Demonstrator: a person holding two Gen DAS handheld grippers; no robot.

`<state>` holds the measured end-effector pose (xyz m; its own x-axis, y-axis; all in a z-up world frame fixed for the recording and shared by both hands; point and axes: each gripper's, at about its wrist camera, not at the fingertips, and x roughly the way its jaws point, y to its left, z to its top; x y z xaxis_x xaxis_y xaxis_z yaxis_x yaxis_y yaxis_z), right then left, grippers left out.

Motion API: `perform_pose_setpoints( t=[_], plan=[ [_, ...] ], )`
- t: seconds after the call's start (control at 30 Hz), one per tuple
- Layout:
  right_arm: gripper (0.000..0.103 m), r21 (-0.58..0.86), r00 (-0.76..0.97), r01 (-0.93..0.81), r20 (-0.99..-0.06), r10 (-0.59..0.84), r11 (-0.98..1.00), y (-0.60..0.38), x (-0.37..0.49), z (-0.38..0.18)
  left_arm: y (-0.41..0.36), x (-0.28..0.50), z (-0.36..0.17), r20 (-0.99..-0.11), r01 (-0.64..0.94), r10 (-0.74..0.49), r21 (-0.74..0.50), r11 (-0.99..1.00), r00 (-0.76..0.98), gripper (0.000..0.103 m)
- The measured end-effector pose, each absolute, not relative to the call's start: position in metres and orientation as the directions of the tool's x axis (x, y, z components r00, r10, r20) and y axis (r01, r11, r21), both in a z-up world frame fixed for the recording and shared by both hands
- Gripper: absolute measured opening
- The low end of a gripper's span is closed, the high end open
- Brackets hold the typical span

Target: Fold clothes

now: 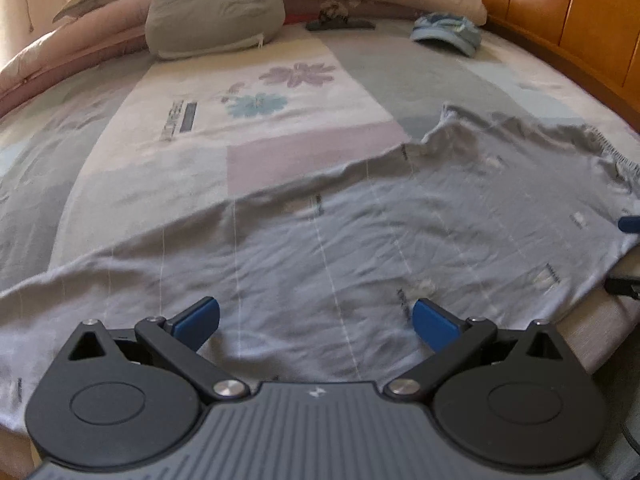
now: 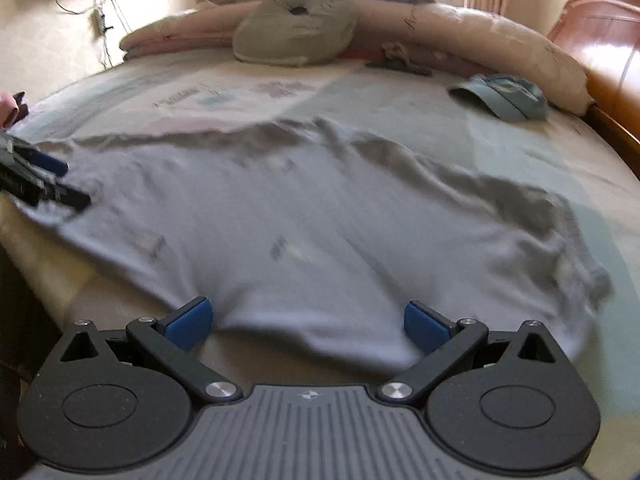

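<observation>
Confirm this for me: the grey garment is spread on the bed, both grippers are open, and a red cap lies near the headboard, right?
Not quite: the cap is blue, not red, as the right wrist view shows. The rest holds.

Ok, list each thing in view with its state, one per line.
Left gripper: open, over the shirt.
Right gripper: open, at the shirt's near edge.
Grey shirt: spread on the bed, wrinkled, unfolded.
Blue cap: lying on the bed.
Grey pillow: leaning on the rolled quilt.
</observation>
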<state>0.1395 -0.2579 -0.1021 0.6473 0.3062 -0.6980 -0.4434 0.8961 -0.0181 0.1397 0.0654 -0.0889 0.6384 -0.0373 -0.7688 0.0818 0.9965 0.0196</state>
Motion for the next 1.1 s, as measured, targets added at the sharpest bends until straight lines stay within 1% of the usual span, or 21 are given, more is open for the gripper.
perform_pose_setpoints(
  t=[0.1,0.2,0.27,0.3,0.37,0.47,0.53,0.6,0.7,0.8,0.83,0.9,1.0,1.1],
  plan=[
    [0.103,-0.017,0.633,-0.42,-0.721,0.28,0.907,-0.257,0.142,-0.093,0.06,0.14,-0.088,-0.767,0.099,-0.057,0.008,0.995,0.64,0.102],
    [0.103,0.053,0.667,-0.412,-0.663,0.34,0.91,-0.253,0.146,-0.077,0.051,0.137,-0.097,-0.776,0.134,-0.07,0.019,0.991,0.627,0.102],
    [0.103,0.059,0.698,-0.398,-0.627,0.344,0.915,-0.248,0.154,-0.073,0.048,0.132,-0.101,-0.77,0.12,-0.056,0.027,0.992,0.636,0.102],
    [0.103,0.05,0.704,-0.38,-0.632,0.324,0.923,-0.246,0.158,-0.075,0.049,0.131,-0.101,-0.776,0.115,-0.057,0.02,0.993,0.629,0.102],
    [0.103,0.041,0.678,-0.338,-0.683,0.273,0.94,-0.244,0.168,-0.088,0.049,0.128,-0.1,-0.788,0.136,-0.061,0.029,0.99,0.613,0.102],
    [0.103,0.031,0.679,-0.346,-0.681,0.273,0.938,-0.25,0.159,-0.102,0.049,0.132,-0.093,-0.811,0.163,-0.073,0.028,0.986,0.58,0.102],
    [0.103,0.033,0.669,-0.342,-0.694,0.268,0.939,-0.253,0.156,-0.098,0.047,0.142,-0.082,-0.802,0.187,-0.097,0.018,0.982,0.589,0.102],
    [0.103,0.037,0.681,-0.32,-0.685,0.257,0.947,-0.256,0.157,-0.09,0.037,0.159,-0.065,-0.773,0.224,-0.156,-0.018,0.975,0.614,0.102],
    [0.103,0.0,0.715,-0.275,-0.669,0.204,0.961,-0.26,0.168,-0.088,0.015,0.193,-0.046,-0.732,0.287,-0.3,-0.148,0.946,0.611,0.102],
    [0.103,-0.033,0.736,-0.23,-0.66,0.152,0.973,-0.263,0.178,-0.089,-0.012,0.228,-0.045,-0.693,0.359,-0.434,-0.262,0.896,0.576,0.102],
    [0.103,-0.03,0.731,-0.22,-0.667,0.145,0.975,-0.264,0.18,-0.093,-0.022,0.237,-0.048,-0.693,0.372,-0.457,-0.283,0.884,0.558,0.102],
    [0.103,-0.005,0.726,-0.203,-0.672,0.147,0.979,-0.268,0.181,-0.101,-0.037,0.255,-0.059,-0.692,0.378,-0.494,-0.33,0.865,0.527,0.102],
    [0.103,0.028,0.749,-0.203,-0.64,0.173,0.979,-0.275,0.172,-0.107,-0.053,0.274,-0.076,-0.688,0.377,-0.536,-0.388,0.841,0.489,0.102],
    [0.103,0.036,0.76,-0.212,-0.622,0.188,0.977,-0.279,0.169,-0.11,-0.055,0.289,-0.092,-0.711,0.325,-0.483,-0.36,0.875,0.511,0.102]
  ],
)
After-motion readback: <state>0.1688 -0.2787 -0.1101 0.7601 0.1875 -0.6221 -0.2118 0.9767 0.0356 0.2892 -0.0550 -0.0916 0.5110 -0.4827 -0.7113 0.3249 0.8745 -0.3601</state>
